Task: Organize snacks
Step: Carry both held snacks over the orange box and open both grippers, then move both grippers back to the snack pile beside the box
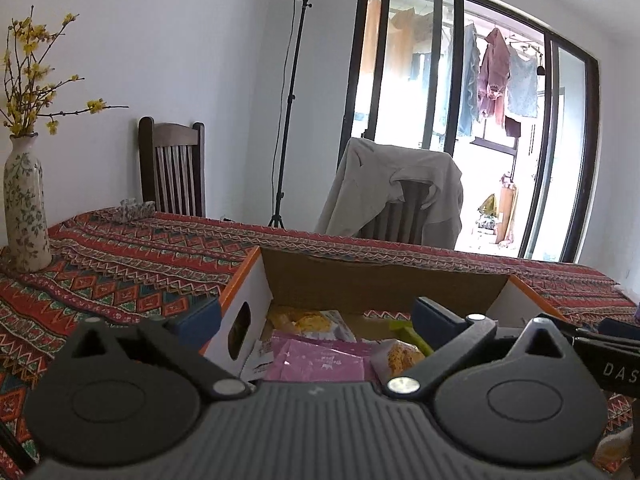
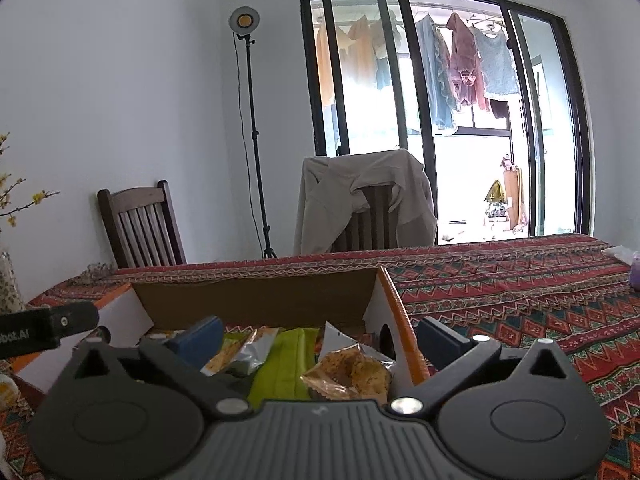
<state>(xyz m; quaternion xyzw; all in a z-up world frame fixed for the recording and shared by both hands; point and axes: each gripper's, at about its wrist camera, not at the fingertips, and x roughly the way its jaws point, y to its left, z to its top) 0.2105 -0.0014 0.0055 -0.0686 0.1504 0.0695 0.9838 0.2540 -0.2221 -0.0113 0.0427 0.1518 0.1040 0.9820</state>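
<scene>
Snacks fill the open cardboard box (image 1: 384, 280) on the bench (image 1: 120, 280): a pink packet (image 1: 320, 364), a green packet (image 2: 284, 368), and a clear bag of golden biscuits (image 2: 352, 376). The print on them is too small to read. The left gripper (image 1: 316, 316) has jaws wide apart, straddling the box's left wall and holding nothing. The right gripper (image 2: 320, 336) also has open, empty jaws, astride the right wall. On its body I read "DAS". A floral vase (image 1: 24, 208) stands left; two chairs, one under a jacket (image 1: 392, 188), and a lamp stand (image 1: 288, 100) stand behind.
</scene>
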